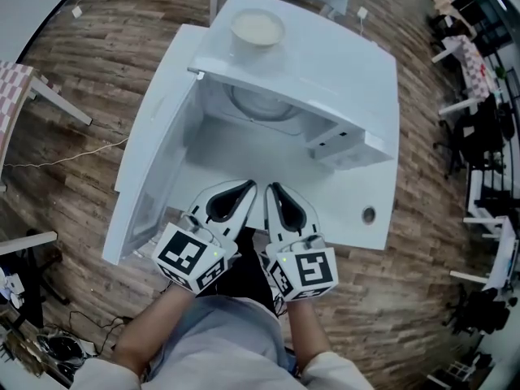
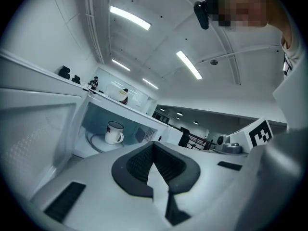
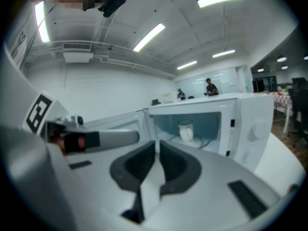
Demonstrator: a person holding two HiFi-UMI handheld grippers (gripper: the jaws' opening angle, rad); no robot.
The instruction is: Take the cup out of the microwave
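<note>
Microwave (image 1: 325, 67) on white table (image 1: 345, 200), plank floor (image 1: 81, 71)

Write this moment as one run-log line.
microwave: door open | mug: inside, untouched | left gripper: shut, empty | right gripper: shut, empty
</note>
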